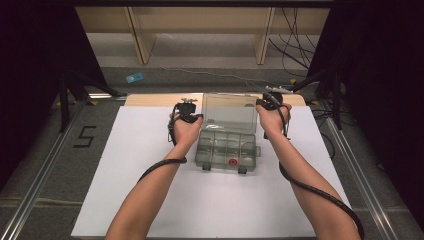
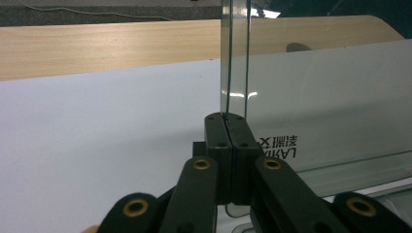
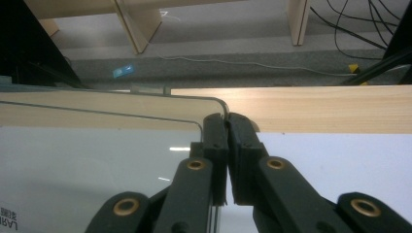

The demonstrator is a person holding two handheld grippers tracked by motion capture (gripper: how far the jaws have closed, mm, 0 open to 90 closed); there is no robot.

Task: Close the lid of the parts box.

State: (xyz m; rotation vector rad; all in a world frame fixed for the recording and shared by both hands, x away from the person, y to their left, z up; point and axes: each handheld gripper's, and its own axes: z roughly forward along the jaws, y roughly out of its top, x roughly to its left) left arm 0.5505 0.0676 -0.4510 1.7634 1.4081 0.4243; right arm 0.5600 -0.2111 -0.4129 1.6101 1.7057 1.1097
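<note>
- Your left gripper (image 2: 227, 121) clamped the left edge of the clear plastic compartment box's raised lid (image 1: 229, 112).
- Your right gripper (image 3: 226, 119) pinched the lid's right corner.
- The box stood open mid-table on the white sheet (image 1: 140, 165).

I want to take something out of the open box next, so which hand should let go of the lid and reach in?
Probably the right. Both the left gripper and right gripper pinch the clear lid, but the red piece lies in a front compartment of the organizer box on the right gripper's side.
</note>
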